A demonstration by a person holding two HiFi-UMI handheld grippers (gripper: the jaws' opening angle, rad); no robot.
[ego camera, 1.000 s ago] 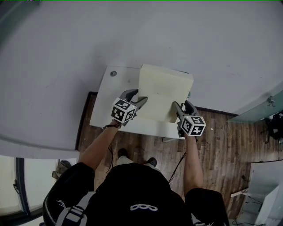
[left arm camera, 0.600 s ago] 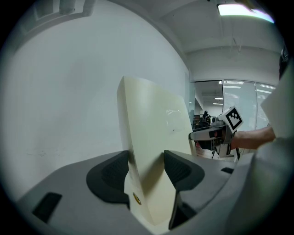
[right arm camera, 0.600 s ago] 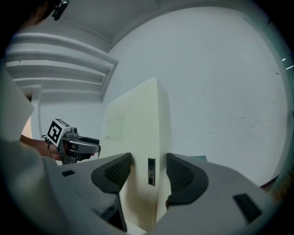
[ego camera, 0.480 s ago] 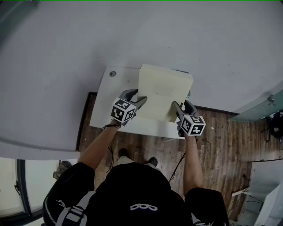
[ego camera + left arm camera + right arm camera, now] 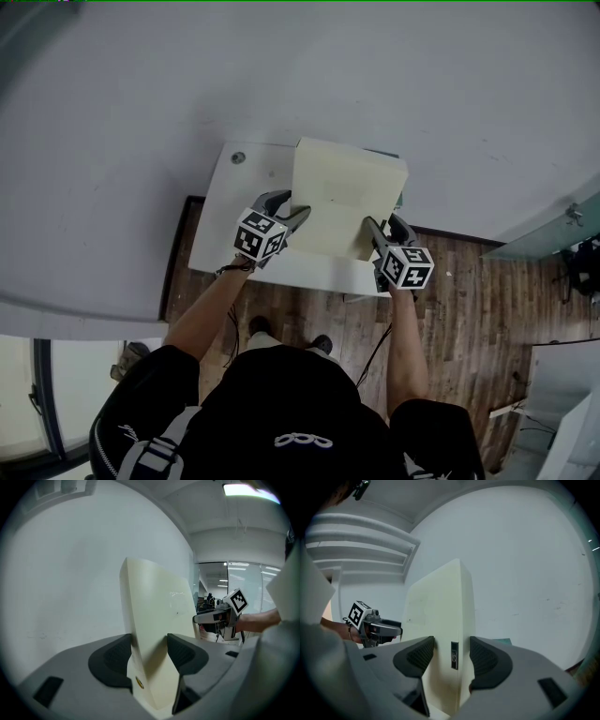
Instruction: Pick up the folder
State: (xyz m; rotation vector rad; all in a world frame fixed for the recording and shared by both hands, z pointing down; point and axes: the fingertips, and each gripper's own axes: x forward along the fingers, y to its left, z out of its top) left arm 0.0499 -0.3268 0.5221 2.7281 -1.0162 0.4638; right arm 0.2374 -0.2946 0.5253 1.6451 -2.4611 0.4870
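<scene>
Folder [image 5: 347, 192] is seen over the table [image 5: 217, 230] in the head view, hardly moved in a second, so lifting is judged barely begun. It is flanked by the left gripper [image 5: 286, 204] at 9 o'clock and the right gripper [image 5: 382, 225] at 4.

Left gripper view: its smooth cream cover is clamped.

Right gripper view: its thick, stiff edge is pinched.

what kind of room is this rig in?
Likely an office or lab: a small white table against a plain white wall, wood-plank floor, and glass partitions under ceiling lights in the left gripper view.
</scene>
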